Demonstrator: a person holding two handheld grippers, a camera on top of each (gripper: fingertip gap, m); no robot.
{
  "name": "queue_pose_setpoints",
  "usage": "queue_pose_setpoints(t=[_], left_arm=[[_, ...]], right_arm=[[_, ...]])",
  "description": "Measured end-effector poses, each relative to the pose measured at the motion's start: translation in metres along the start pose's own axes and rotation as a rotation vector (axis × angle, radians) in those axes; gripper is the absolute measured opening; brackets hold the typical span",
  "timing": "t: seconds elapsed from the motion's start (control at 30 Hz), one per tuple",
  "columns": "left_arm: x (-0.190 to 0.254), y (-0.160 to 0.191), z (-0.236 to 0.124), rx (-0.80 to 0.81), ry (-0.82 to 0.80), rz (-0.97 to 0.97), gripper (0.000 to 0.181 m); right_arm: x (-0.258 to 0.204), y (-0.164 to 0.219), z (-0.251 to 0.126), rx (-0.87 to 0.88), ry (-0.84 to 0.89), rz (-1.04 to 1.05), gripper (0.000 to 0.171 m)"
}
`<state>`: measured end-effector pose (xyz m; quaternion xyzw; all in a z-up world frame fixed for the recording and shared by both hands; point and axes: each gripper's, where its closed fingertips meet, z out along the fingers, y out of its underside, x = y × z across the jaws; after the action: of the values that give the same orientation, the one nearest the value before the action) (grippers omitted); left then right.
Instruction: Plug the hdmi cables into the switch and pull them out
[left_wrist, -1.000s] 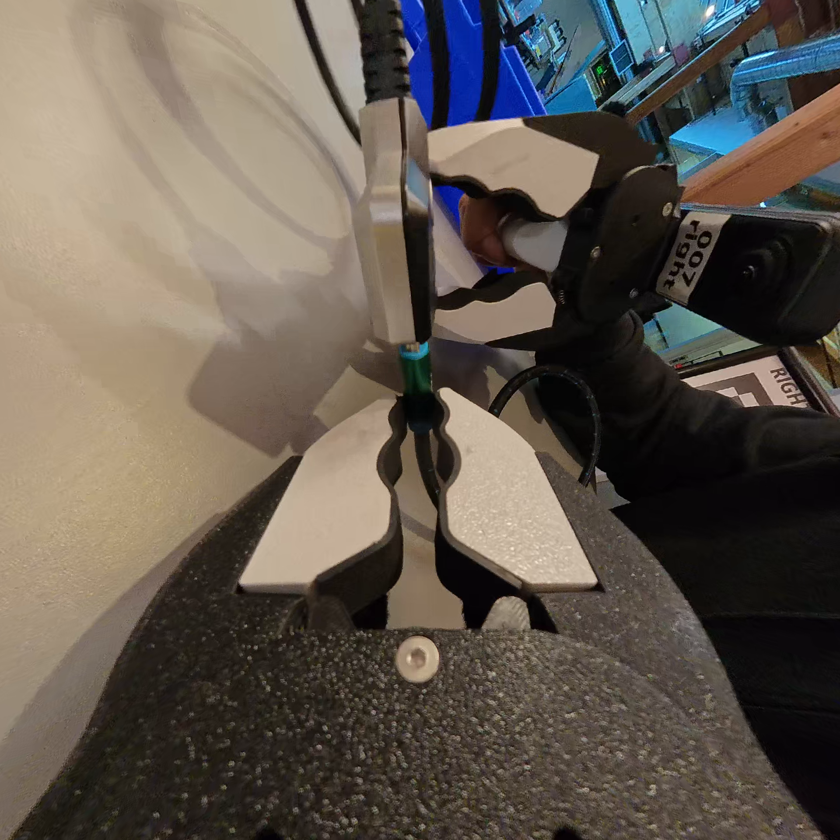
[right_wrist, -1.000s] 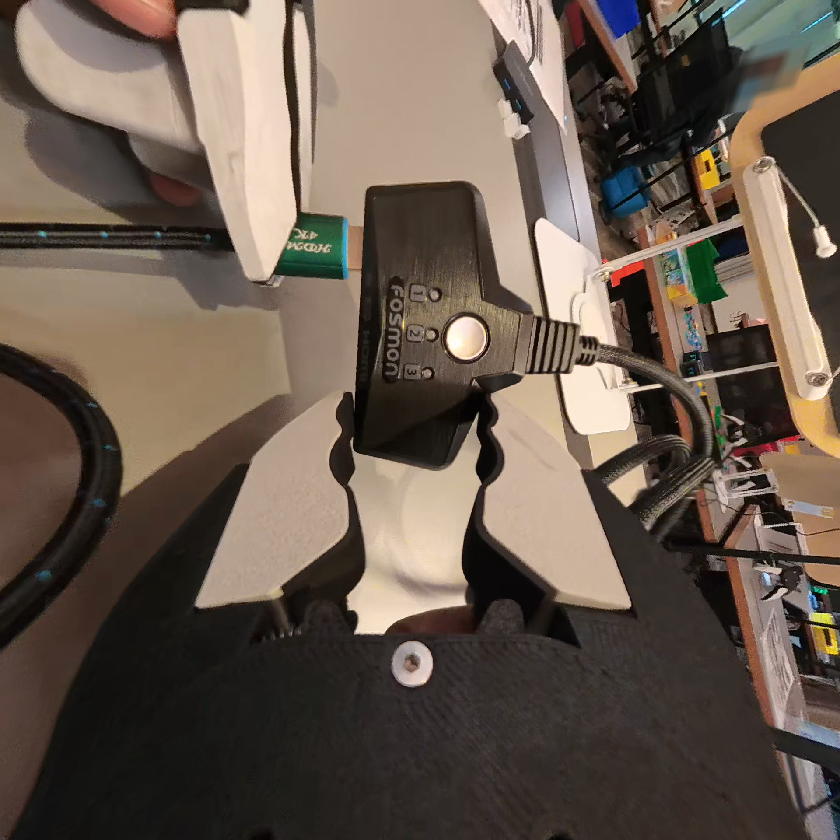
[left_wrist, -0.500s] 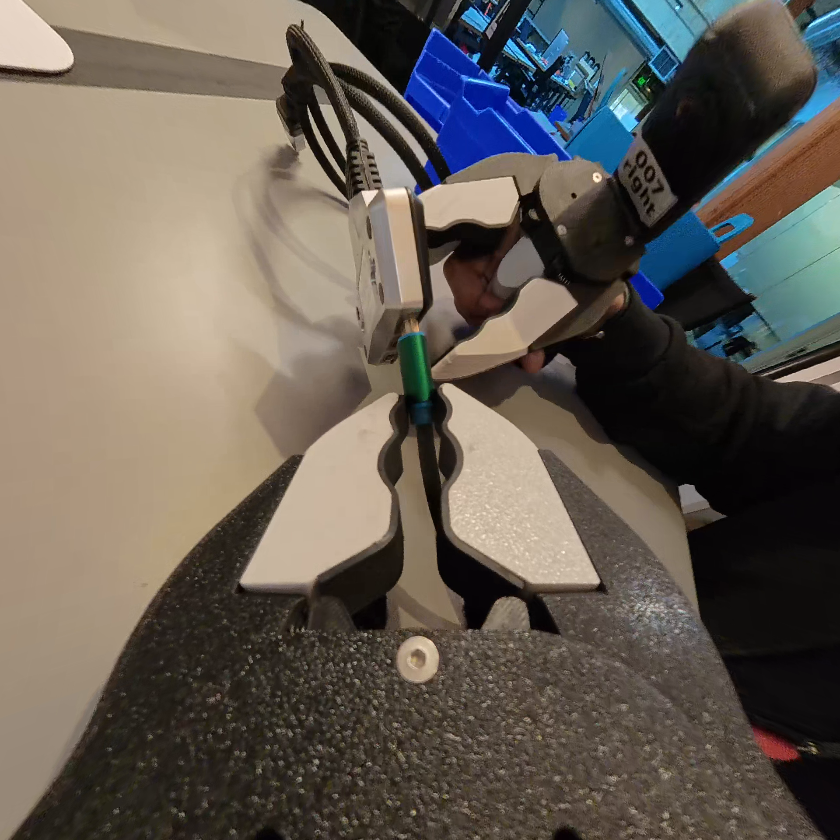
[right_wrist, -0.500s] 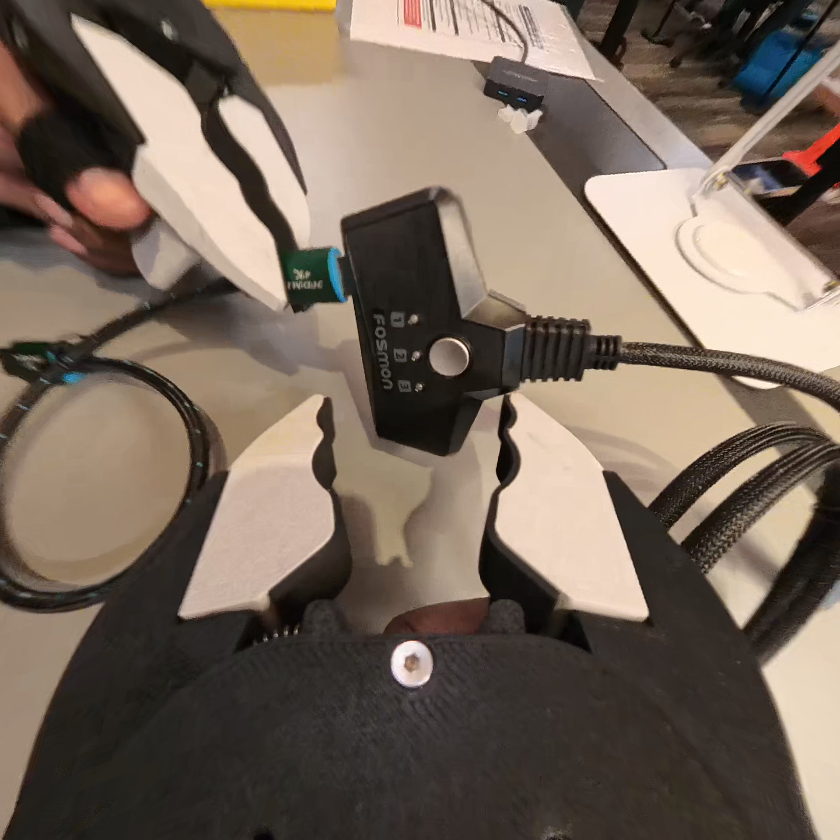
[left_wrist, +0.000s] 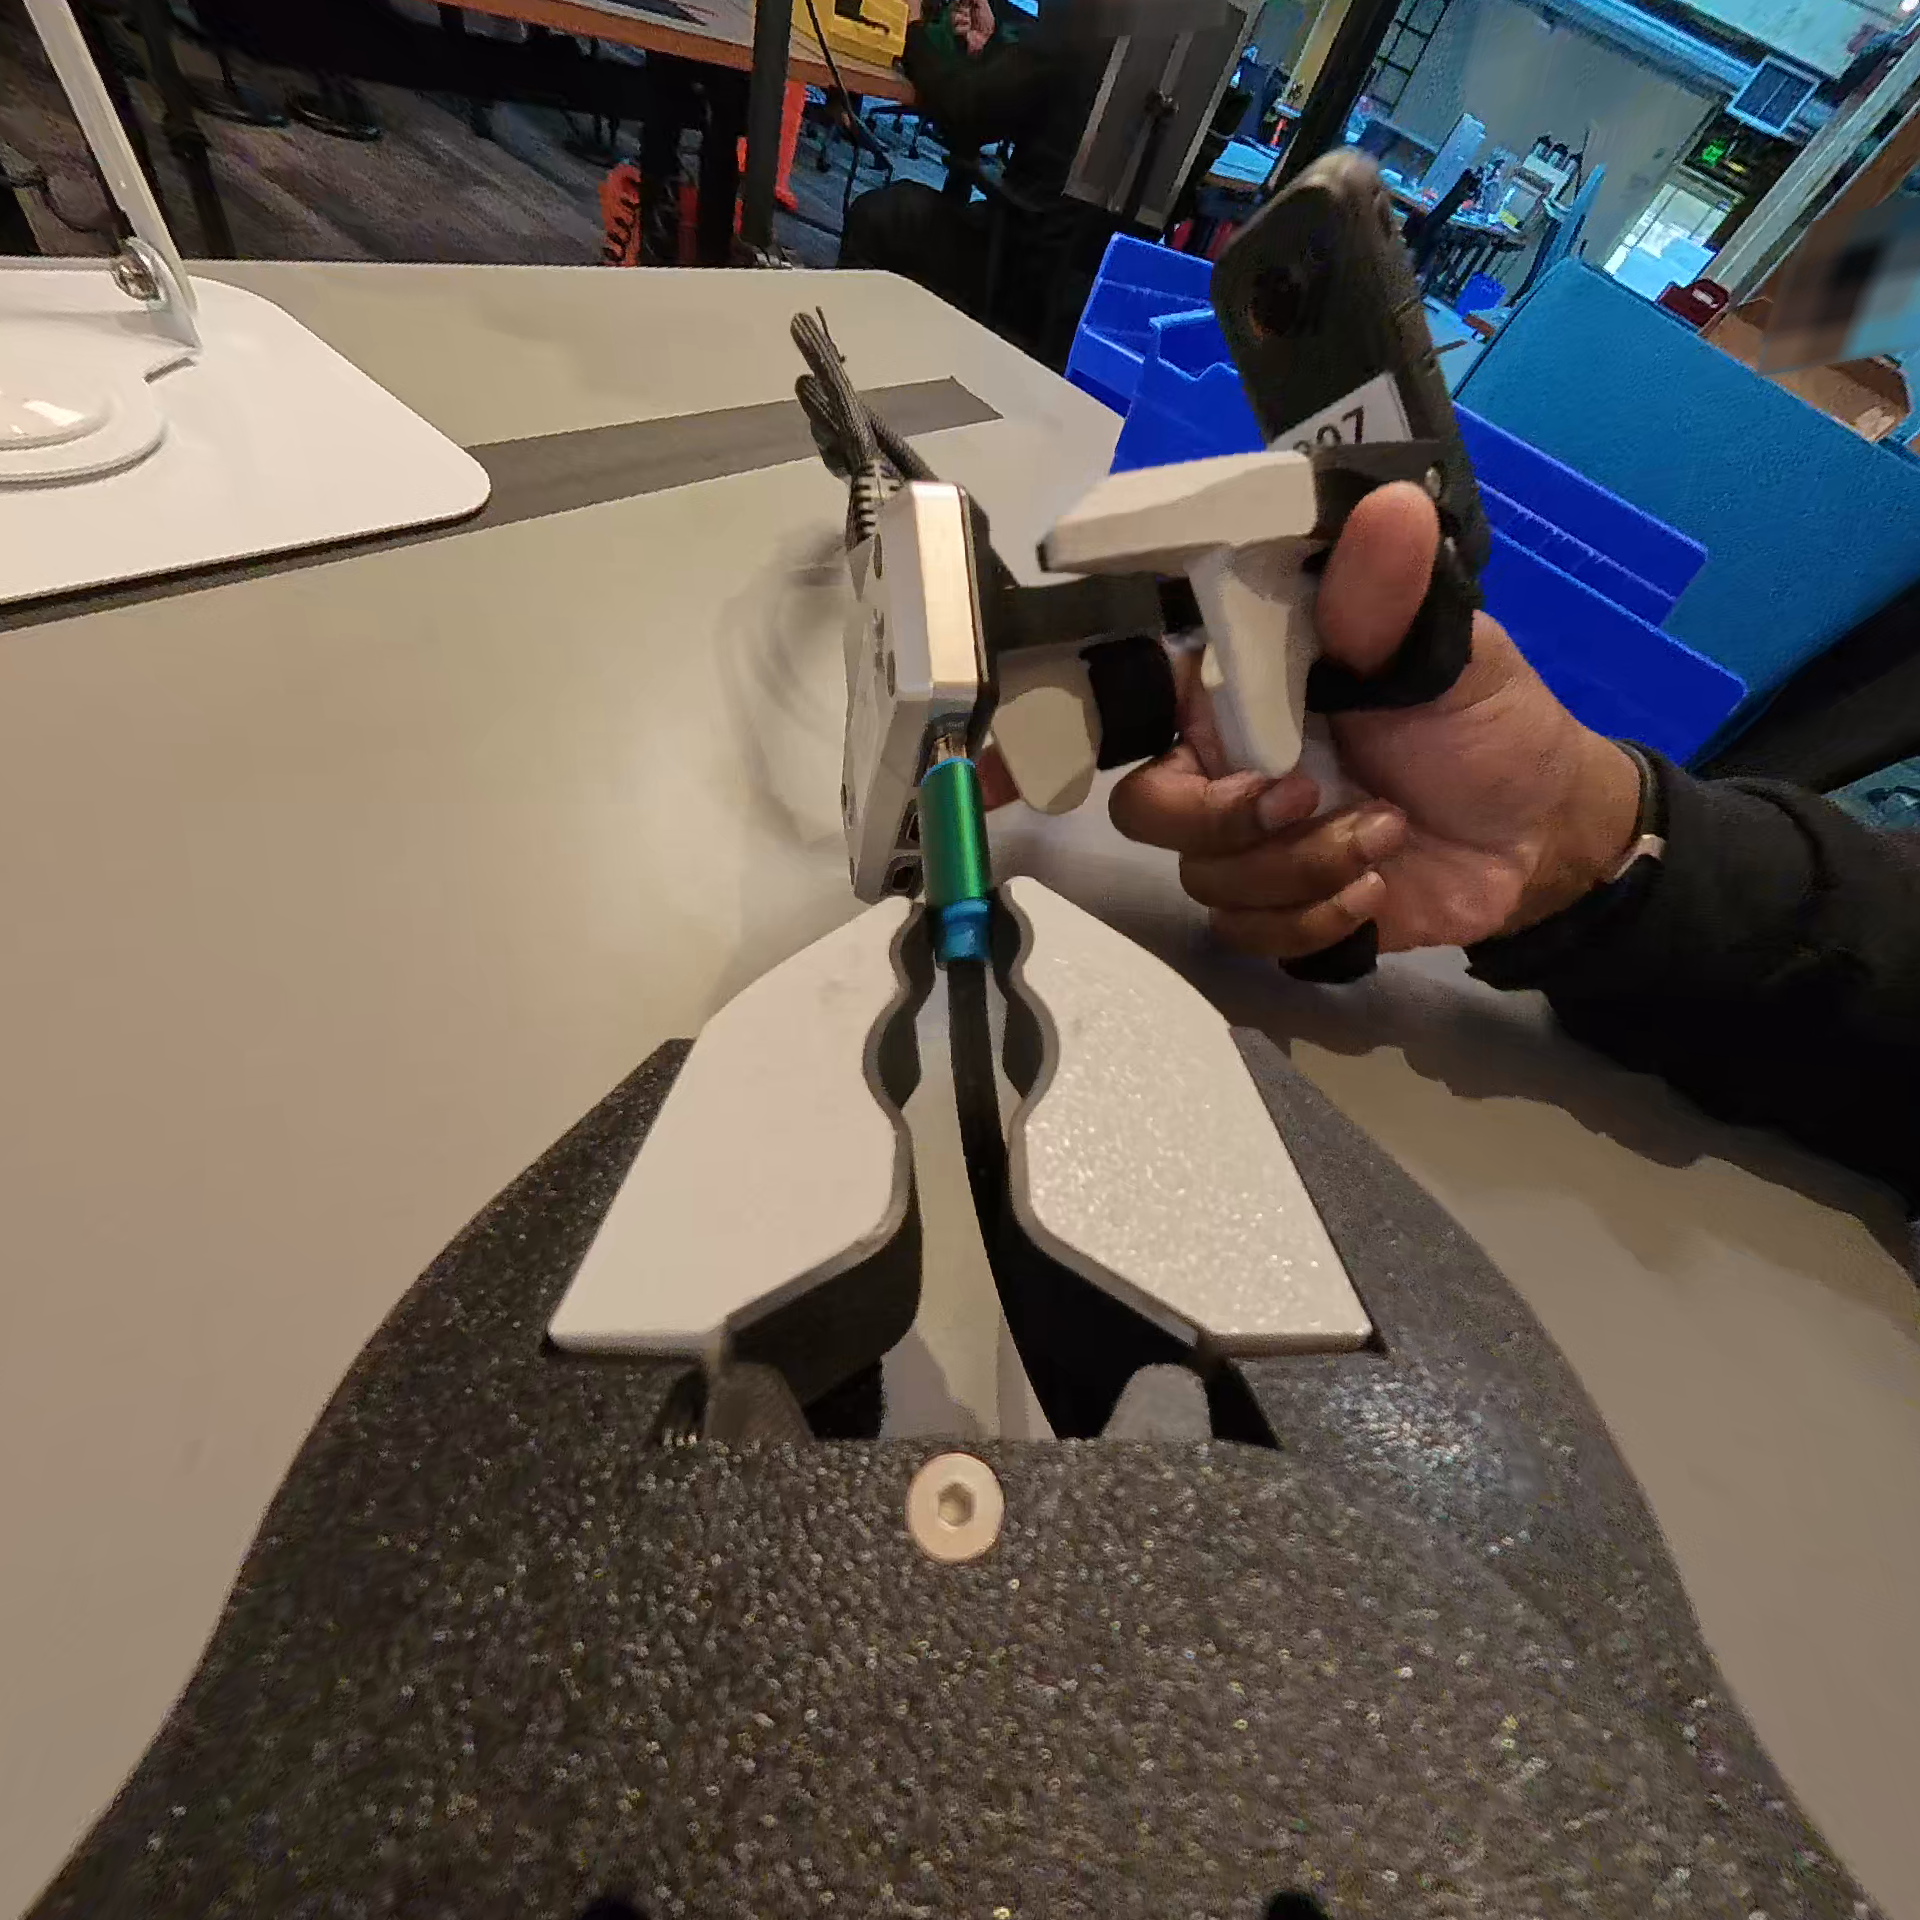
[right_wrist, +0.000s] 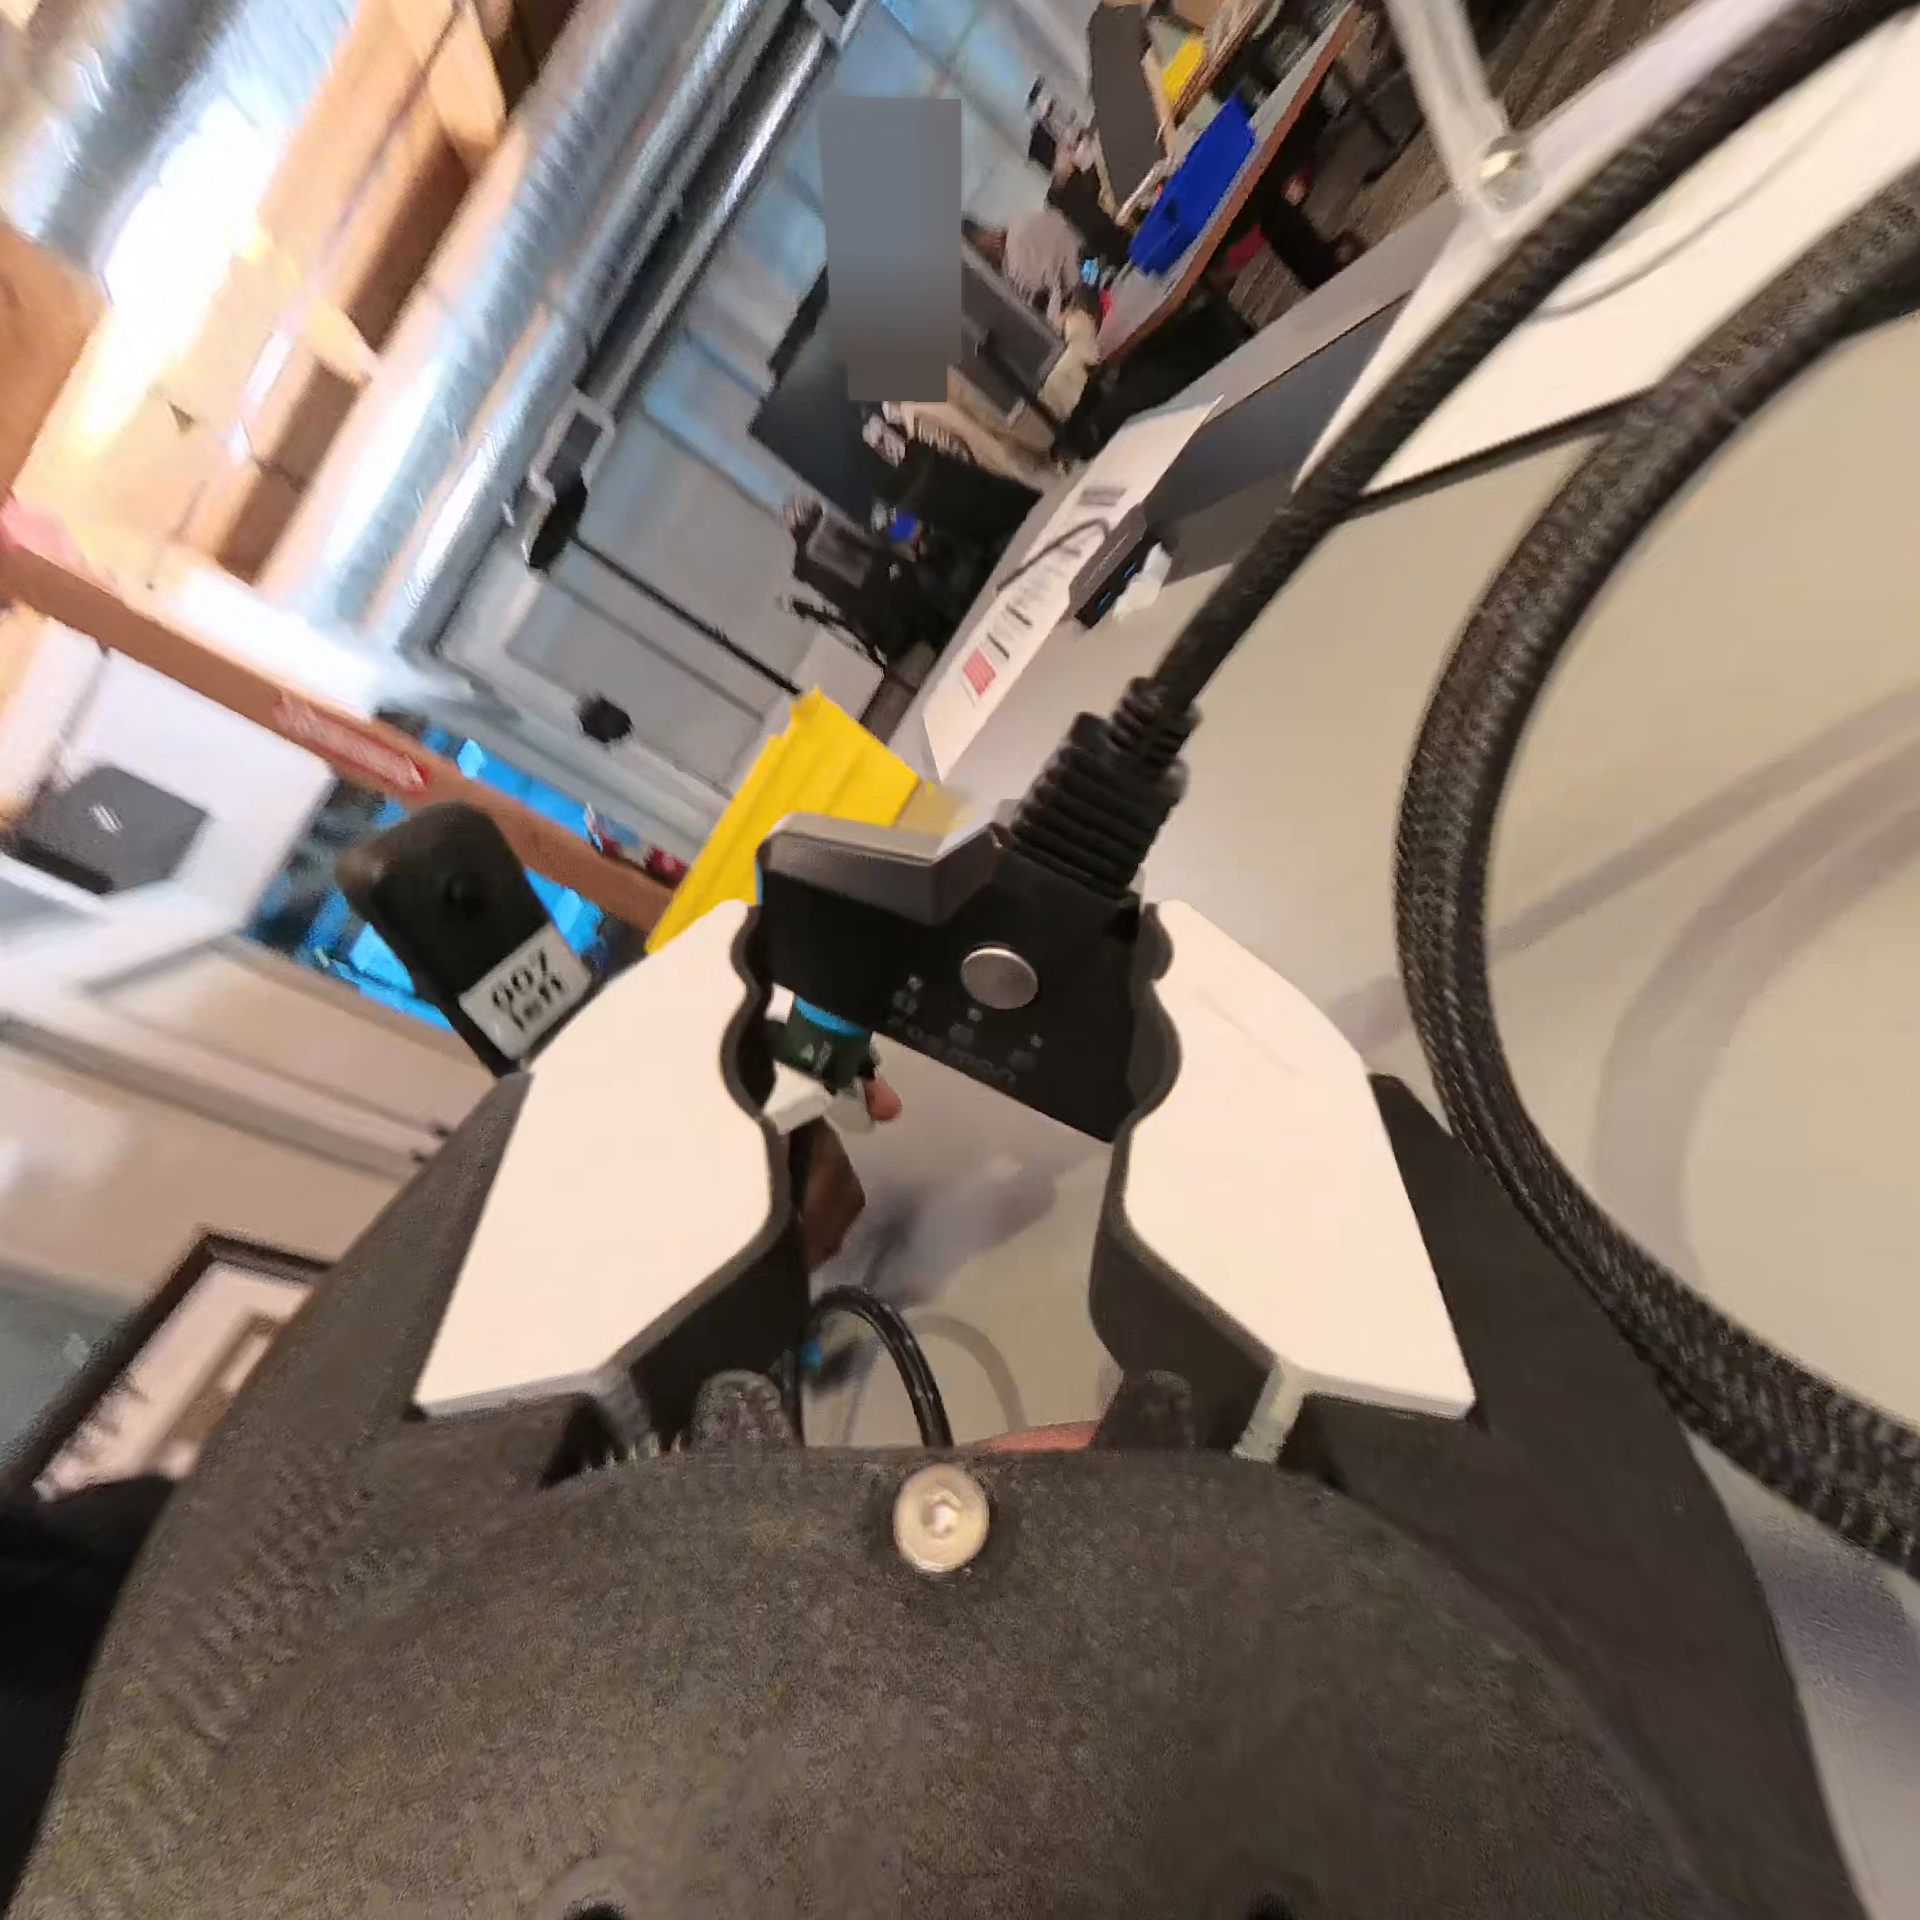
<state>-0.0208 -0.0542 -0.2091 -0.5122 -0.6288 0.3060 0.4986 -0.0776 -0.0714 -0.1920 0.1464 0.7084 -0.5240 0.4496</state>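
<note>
While left fingers (left_wrist: 961, 920) pinch the green plug (left_wrist: 954, 831) (seated), right fingers (right_wrist: 1205, 1029) clamp the switch (right_wrist: 966, 977).

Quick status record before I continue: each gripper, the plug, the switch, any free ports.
left gripper: shut on the green HDMI plug, at its blue collar
right gripper: shut on the switch
switch: lifted off the table, held edge-on
plug: tip at a switch port; seating depth unclear
free ports: open slots visible beside the plug
</note>
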Motion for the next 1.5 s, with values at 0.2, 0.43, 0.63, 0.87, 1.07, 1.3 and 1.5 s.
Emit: queue_pose_setpoints(t=[0.2,0.43,0.63,0.87,1.07,1.3,1.5], left_arm=[[0.005,-0.001,0.002,0.003,-0.035,0.096,0.011],[0.012,0.004,0.007,-0.026,-0.049,0.184,0.011],[0.015,0.010,0.011,-0.049,-0.042,0.151,0.011],[0.020,0.014,0.012,-0.091,-0.047,0.175,0.011],[0.022,0.020,0.015,-0.104,-0.039,0.148,0.010],[0.026,0.018,0.016,-0.079,-0.027,0.132,0.010],[0.020,0.007,0.010,-0.010,-0.044,0.094,0.010]], right_arm=[[0.017,-0.010,-0.002,0.162,0.026,0.203,0.057],[0.018,-0.008,0.002,0.143,0.049,0.192,0.044],[0.020,-0.007,0.000,0.110,0.164,0.063,0.044],[0.008,-0.008,-0.001,0.009,0.235,-0.129,0.044],[0.003,-0.007,-0.001,-0.044,0.304,-0.276,0.043],[0.000,-0.009,-0.002,-0.058,0.313,-0.310,0.043],[-0.003,-0.010,-0.001,0.009,0.282,-0.221,0.044]])
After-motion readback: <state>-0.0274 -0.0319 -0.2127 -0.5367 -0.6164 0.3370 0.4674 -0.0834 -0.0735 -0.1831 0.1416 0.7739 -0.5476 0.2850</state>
